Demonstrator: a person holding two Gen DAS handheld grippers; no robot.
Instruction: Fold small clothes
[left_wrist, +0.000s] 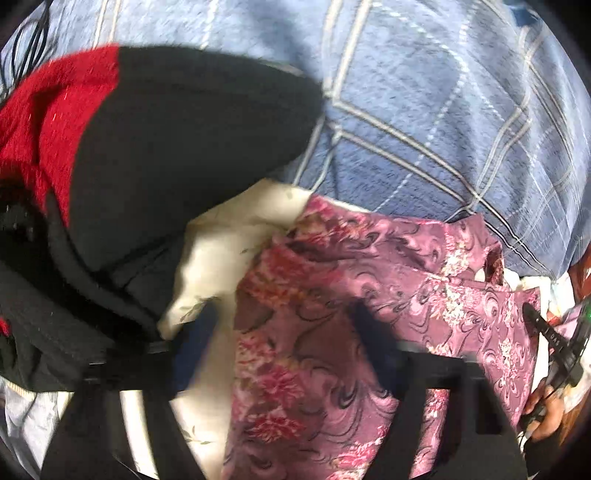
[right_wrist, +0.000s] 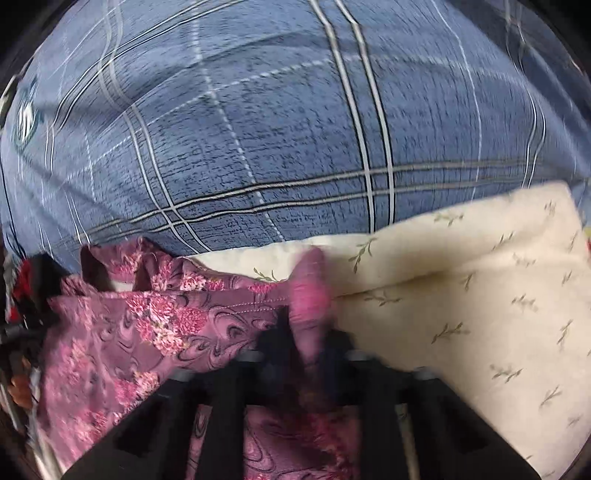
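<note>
1. The right gripper (right_wrist: 308, 354) was pinched tight on a bunched fold of the pink flowered garment (right_wrist: 155, 325), right at the cloth's near edge.
2. The left gripper (left_wrist: 280, 354) stood half wide with the same pink cloth between its fingers; the picture was too blurry to tell if it was squeezing.
3. The pink flowered garment lay stretched sideways between the two grippers, its long way running left to right, on a cream leafy cloth (right_wrist: 480, 295).
4. Just left of it sat a black and red garment (left_wrist: 166, 147), touching the cream cloth.
5. In the left wrist view, a hand (left_wrist: 546, 410) showed at the right edge.
6. Farther off, the blue checked bedsheet (right_wrist: 277, 129) lay bare and wide, with lots of room.
</note>
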